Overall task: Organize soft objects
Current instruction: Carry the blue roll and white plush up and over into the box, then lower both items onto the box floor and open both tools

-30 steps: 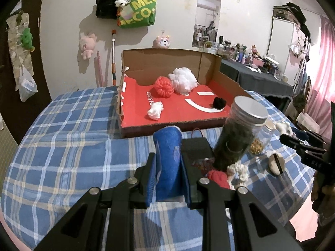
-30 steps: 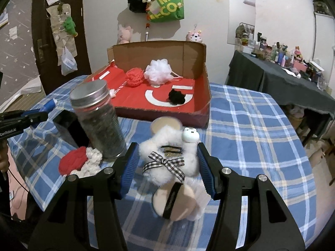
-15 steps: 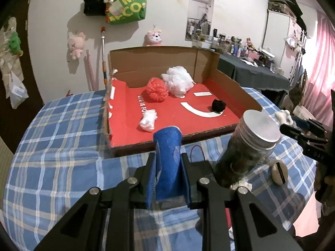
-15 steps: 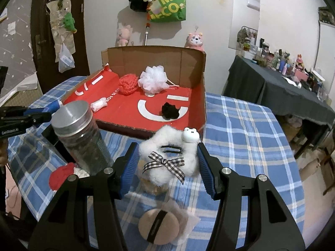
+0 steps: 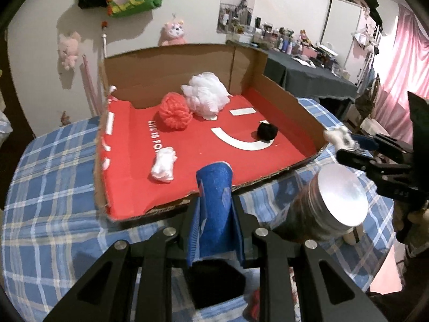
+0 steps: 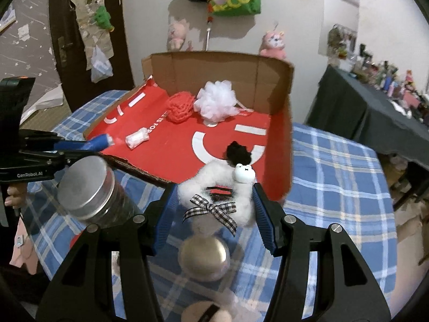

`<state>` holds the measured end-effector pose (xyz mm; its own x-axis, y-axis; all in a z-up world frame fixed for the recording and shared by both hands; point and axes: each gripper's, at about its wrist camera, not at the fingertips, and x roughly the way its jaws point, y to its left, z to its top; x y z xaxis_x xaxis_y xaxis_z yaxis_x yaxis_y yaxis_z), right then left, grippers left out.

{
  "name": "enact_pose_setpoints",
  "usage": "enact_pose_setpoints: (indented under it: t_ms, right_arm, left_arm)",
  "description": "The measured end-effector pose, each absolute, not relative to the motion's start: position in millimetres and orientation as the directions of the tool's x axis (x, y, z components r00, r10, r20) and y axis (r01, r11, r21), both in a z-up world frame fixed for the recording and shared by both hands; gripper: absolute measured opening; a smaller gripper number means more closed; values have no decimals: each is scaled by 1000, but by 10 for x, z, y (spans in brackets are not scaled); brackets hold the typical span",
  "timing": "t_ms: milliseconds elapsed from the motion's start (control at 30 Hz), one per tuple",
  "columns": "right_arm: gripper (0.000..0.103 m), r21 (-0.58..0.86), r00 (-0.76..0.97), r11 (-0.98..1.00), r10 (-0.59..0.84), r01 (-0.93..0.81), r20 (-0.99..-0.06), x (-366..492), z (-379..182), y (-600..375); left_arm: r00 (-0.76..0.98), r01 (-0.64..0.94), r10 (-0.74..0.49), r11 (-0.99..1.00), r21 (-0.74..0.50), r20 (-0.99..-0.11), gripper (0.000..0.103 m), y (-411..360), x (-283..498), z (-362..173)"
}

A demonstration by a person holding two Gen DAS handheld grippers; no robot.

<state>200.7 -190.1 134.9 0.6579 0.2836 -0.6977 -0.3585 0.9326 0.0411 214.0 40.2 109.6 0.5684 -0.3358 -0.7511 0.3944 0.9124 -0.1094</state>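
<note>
My left gripper (image 5: 214, 212) is shut on a folded blue sponge cloth (image 5: 215, 196), held just in front of the near edge of the open cardboard box (image 5: 171, 61) with a red floor. In the box lie a red pom (image 5: 174, 112), a white mesh puff (image 5: 206, 95), a black pom (image 5: 266, 130) and a small white soft lump (image 5: 163, 164). My right gripper (image 6: 214, 209) is shut on a white fluffy scrunchie with a checked bow (image 6: 217, 197), held above the table near the box's (image 6: 219, 75) front right corner.
A glass jar with a metal lid (image 6: 85, 187) stands on the blue plaid tablecloth (image 6: 335, 177) between the grippers. A small round lidded jar (image 6: 205, 255) and a powder puff (image 6: 206, 312) lie below my right gripper. A dark table with bottles (image 6: 375, 107) is at the right.
Both grippers have risen and moved forward toward the box with their loads. The scrunchie has come up off the table and the powder puff has dropped back in the view.
</note>
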Motion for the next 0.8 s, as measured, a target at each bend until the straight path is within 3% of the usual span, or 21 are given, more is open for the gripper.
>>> enact_pose_setpoints:
  t_ms: [333, 800]
  right_arm:
    - [53, 161, 445, 907, 338, -389, -829, 2723, 1132, -1779]
    - [53, 55, 320, 929, 182, -367, -930, 3115, 837, -1573]
  left_arm:
    - [440, 452, -340, 884, -122, -831, 24, 153, 2681, 1004]
    - [347, 430, -221, 901, -55, -911, 24, -1, 3181, 695]
